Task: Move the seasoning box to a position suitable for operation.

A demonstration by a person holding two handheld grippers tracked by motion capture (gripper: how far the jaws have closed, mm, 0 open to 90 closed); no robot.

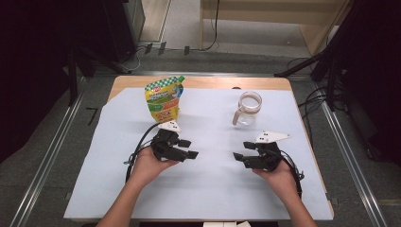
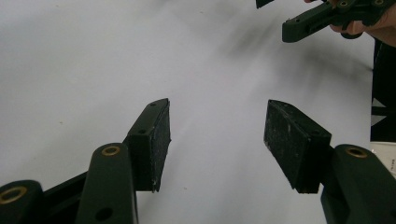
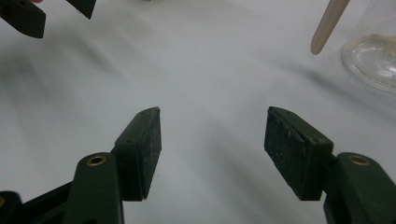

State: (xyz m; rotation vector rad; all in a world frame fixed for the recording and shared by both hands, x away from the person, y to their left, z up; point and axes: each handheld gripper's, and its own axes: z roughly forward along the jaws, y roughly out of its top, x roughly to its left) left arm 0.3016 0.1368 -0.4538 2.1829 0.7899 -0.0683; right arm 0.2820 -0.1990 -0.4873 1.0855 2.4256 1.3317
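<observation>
Glass jug [image 3: 373, 56] cut off at the right gripper view's edge, pouch [image 1: 164, 100] print unreadable; both stand on the surface [image 1: 208, 189] beyond left gripper [image 1: 187, 148] and right gripper [image 1: 241, 155], each spread, empty.

Two bare forearms, no sleeves in sight, each hand wrapped round a matt black gripper. The left gripper [image 1: 187, 149] carries a pale three-cornered plate on top, and a black cable loops off its back. The right gripper [image 1: 241, 157] wears the same plate, dotted with small dark marks, with thin cables trailing past the wrist. Close in, the left gripper view shows blocky rectangular pads [image 2: 161, 140], scuffed and dusty, bolted to rounded black arms with brass-ringed screw holes. The right gripper view shows matching pads [image 3: 150, 149].
</observation>
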